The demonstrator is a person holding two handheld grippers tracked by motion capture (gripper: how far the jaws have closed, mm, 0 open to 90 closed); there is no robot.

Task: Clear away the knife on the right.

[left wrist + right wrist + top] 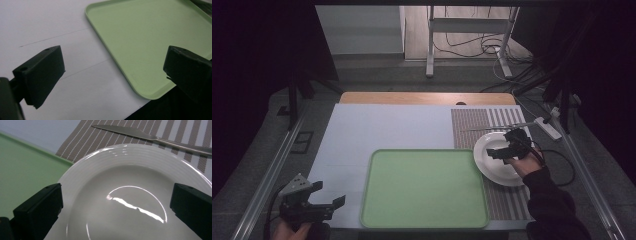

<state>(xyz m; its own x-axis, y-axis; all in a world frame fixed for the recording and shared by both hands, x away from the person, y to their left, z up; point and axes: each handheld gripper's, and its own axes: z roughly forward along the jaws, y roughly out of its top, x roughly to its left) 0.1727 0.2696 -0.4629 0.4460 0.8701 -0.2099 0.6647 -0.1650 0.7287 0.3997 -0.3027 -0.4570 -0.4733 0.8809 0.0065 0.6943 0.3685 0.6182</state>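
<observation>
While the right gripper (pixel 504 148) hovers over the plate (pixel 497 167) with jaws spread wide and nothing between them, the high view shows that plate lying on the striped mat (pixel 472 125), just right of the green tray (pixel 424 187) and nearly touching its edge; a knife (pixel 494 127) lies on the mat beyond the plate. The right hand (pixel 524 162) reaches in from the lower right, forearm angled up and leftward, gripper pointing left across the plate. The left gripper (pixel 329 195) waits off the tray's near left corner, jaws wide and empty, aimed toward the tray. Left gripper view: both black jaws stand far apart over the white table (pixel 50 25), the tray's (pixel 150 37) corner between them, nothing gripped. Right gripper view: the jaws straddle the plate's (pixel 130 157) bowl from above without touching it; the knife (pixel 150 136) crosses the mat (pixel 82 142) behind, and the tray (pixel 25 170) lies at left. The step in hand appears to be the approach to grasp the plate. The next move probably calls for lowering to the rim, setting one jaw under and one over its edge, then closing firmly, since the glazed surface looks slippery.
</observation>
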